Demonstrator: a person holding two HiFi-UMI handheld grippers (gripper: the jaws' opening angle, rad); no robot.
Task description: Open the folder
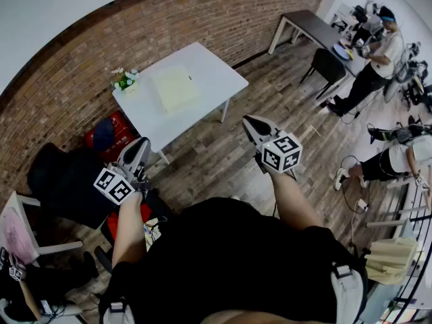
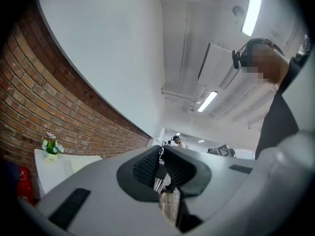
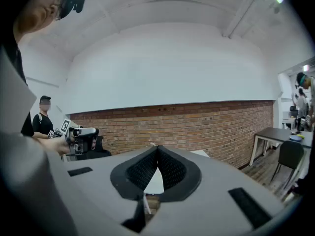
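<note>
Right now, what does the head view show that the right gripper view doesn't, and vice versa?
Head view only: the pale yellow folder flat on the white table, flowers beside it, well ahead of the right gripper. Right gripper view only: its jaws together, nothing between them. Both: the brick wall and the dark table.

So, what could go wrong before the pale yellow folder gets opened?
1. The left gripper and right gripper are both shut. Pushed at the flat pale yellow folder, they may slide it instead of lifting the cover.
2. The small flower pot stands close beside the folder on the white table. A swung cover might tip it.
</note>
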